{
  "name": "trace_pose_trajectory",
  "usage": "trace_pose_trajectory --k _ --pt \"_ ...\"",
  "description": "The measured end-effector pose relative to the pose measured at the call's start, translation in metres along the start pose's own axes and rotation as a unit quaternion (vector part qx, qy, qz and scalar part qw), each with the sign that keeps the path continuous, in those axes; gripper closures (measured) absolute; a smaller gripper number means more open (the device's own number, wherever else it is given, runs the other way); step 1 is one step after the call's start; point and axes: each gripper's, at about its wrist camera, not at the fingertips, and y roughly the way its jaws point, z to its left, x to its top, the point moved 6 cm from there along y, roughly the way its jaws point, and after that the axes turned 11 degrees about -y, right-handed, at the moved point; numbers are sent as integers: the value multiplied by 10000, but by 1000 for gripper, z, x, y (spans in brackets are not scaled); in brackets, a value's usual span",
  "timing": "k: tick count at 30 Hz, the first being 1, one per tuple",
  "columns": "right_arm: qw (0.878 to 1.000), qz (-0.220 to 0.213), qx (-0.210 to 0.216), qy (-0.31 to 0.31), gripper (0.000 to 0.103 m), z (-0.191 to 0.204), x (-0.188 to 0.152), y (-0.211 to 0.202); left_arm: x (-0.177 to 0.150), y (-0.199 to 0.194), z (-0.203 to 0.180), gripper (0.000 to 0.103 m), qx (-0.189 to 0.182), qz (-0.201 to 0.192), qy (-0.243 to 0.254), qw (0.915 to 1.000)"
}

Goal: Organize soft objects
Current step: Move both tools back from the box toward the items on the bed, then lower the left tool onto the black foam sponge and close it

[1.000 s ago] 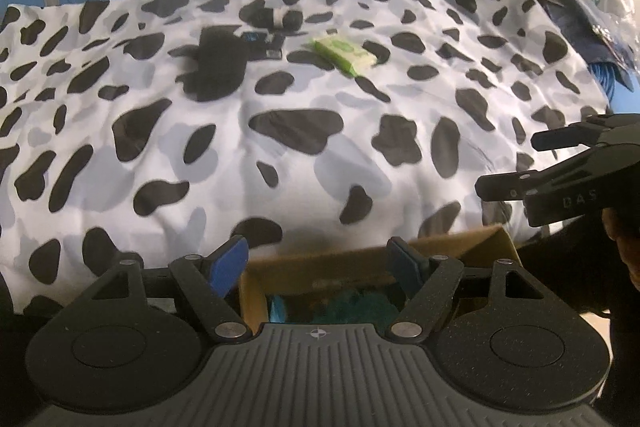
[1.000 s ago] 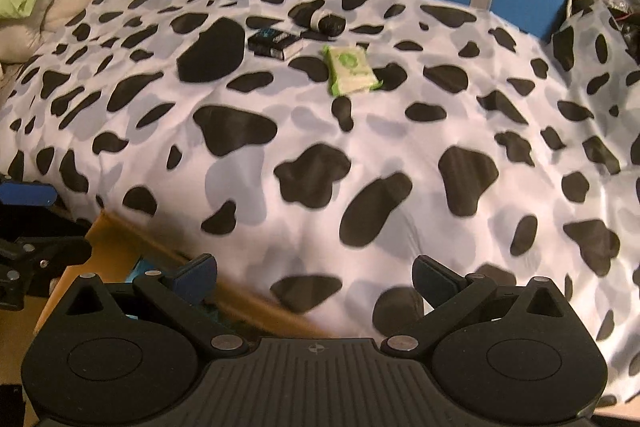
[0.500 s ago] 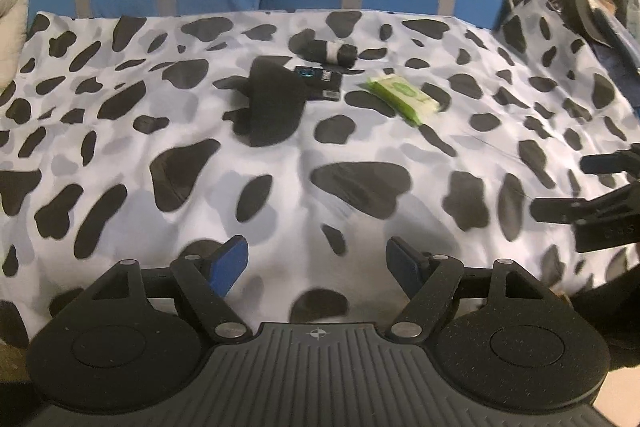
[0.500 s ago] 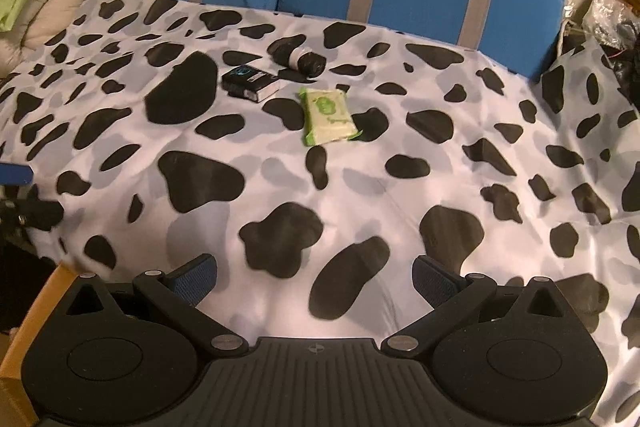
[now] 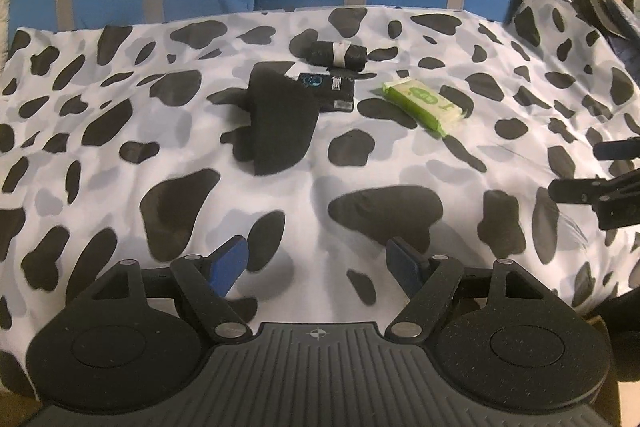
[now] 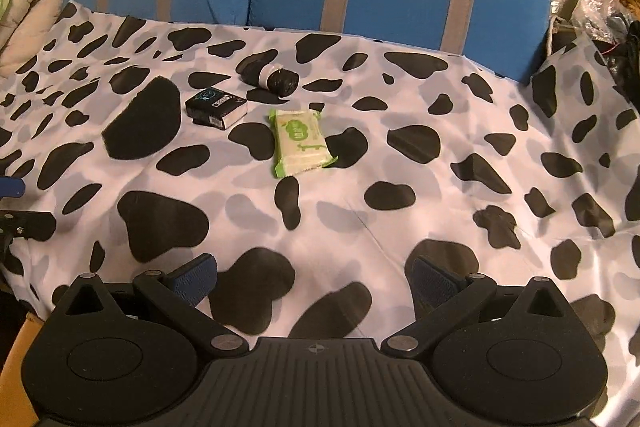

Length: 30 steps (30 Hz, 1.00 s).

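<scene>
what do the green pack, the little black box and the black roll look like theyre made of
Green pack: soft plastic film, slightly glossy, with crimped end seams; likely wipes or tissues.
Black box: looks like printed cardboard, with crisp edges, a white side panel and a label.
Black roll: seems to be thin crinkled plastic, maybe bin bags, bound by a white band; fabric can't be ruled out.

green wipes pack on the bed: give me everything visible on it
The green wipes pack is a flat, soft-looking rectangular packet: pale face with a green printed logo, bright green edges, crimped end seals. It looks sealed. It lies flat on the cow-print sheet, right of the small black box, touching neither that nor the black roll. No gripper touches it.
</scene>
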Motion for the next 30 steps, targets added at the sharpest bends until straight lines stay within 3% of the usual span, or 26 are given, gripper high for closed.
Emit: trace_pose_trajectory --k 30 --pt "9994 164 -47 -304 0 -13 48 62 69 64 10 27 302 -226 27 9993"
